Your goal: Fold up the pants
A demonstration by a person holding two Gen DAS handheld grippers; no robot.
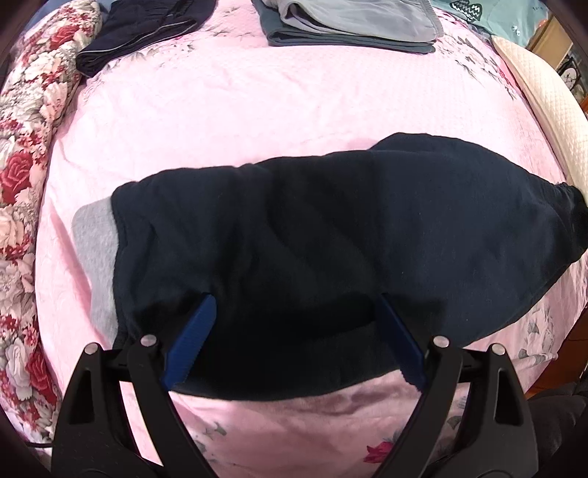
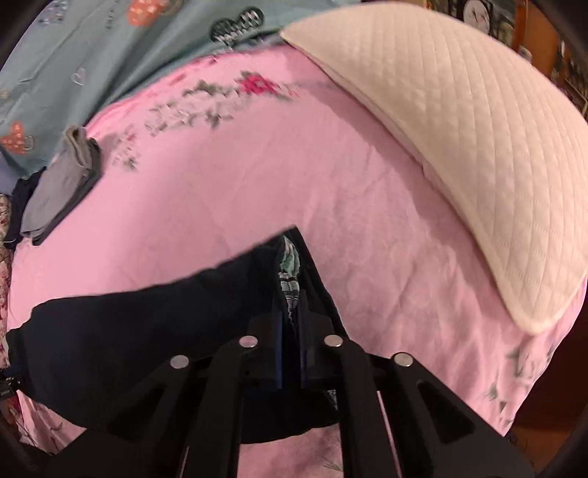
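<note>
Dark navy pants [image 1: 330, 239] lie folded across the pink bedsheet [image 1: 220, 110], with a grey lining [image 1: 95, 257] showing at their left end. My left gripper [image 1: 294, 305] is open, its blue pads [image 1: 194, 338] spread wide over the pants' near edge, holding nothing. In the right wrist view my right gripper [image 2: 290, 294] is shut on the pants [image 2: 147, 323] at their right end, where a patterned inner waistband shows between the fingers. The cloth there is lifted a little off the sheet.
A folded dark garment [image 1: 143, 33] and folded grey clothes [image 1: 349, 22] lie at the far side of the bed. A floral quilt [image 1: 25, 165] runs along the left. A white quilted pillow [image 2: 459, 128] lies on the right, a teal blanket [image 2: 92, 55] beyond.
</note>
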